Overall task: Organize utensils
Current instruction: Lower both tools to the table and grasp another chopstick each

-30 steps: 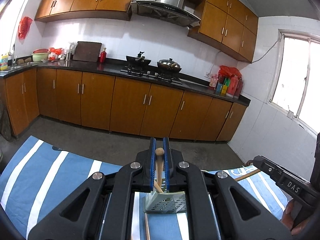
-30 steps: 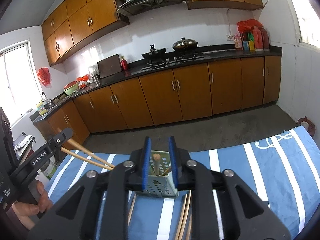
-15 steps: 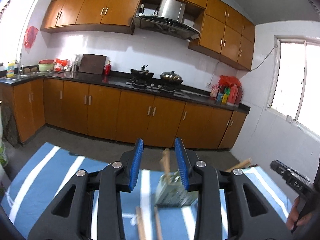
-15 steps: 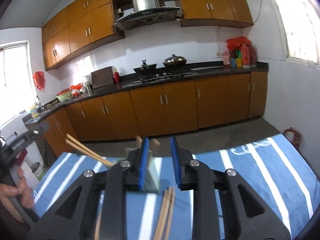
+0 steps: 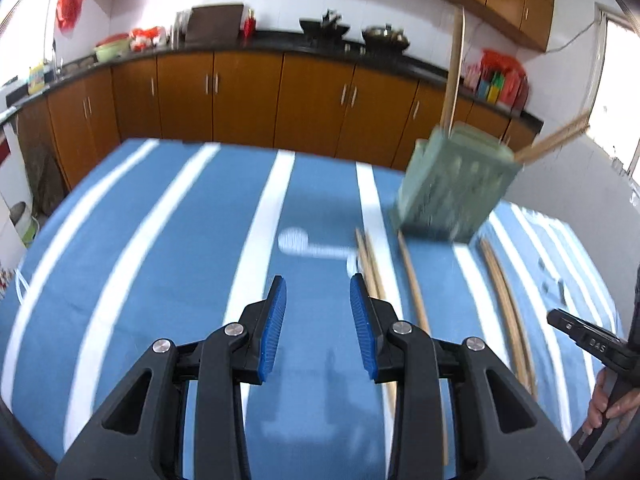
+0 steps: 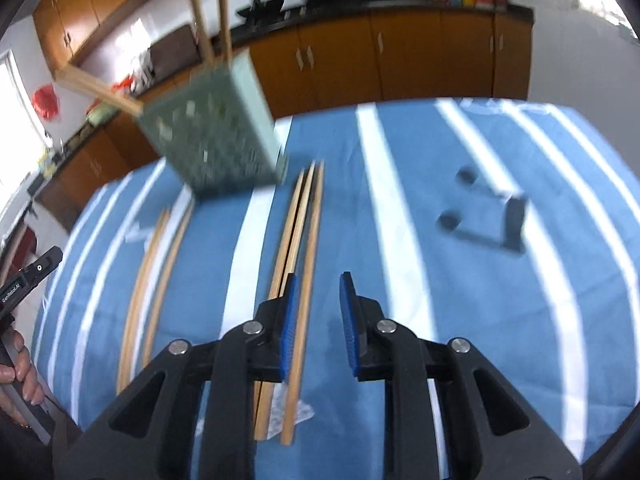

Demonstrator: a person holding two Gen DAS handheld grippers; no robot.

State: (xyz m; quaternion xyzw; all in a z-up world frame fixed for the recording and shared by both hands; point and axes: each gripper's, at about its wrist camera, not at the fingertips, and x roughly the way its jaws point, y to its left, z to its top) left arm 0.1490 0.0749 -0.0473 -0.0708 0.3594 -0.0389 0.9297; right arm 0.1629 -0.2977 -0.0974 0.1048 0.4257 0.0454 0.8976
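Observation:
A green perforated utensil holder [image 5: 452, 184] stands on the blue striped cloth [image 5: 160, 240] with chopsticks [image 5: 454, 68] sticking out of it. My left gripper [image 5: 316, 308] hovers open over bare cloth, nothing between its blue pads. Loose chopsticks [image 5: 412, 280] lie just to its right. In the right wrist view the holder [image 6: 212, 136] is at the upper left. My right gripper [image 6: 318, 292] is low over three loose chopsticks [image 6: 304, 232]. Its jaws are closing slightly with a gap and nothing between them. One stick runs under its left finger [image 6: 290, 312].
Another chopstick pair [image 6: 156, 280] lies further left, and a pair [image 5: 504, 300] lies near the cloth's right side. A clear wrapper [image 6: 300, 412] sits under the near stick ends. A white spoon-shaped mark [image 5: 296, 240] shows on the cloth. Kitchen cabinets [image 5: 240, 92] stand beyond the table.
My left gripper let go of a wooden stick, which now stands in the holder, and opened. Both grippers dropped and tipped down toward the cloth; the holder now lies ahead and to the side.

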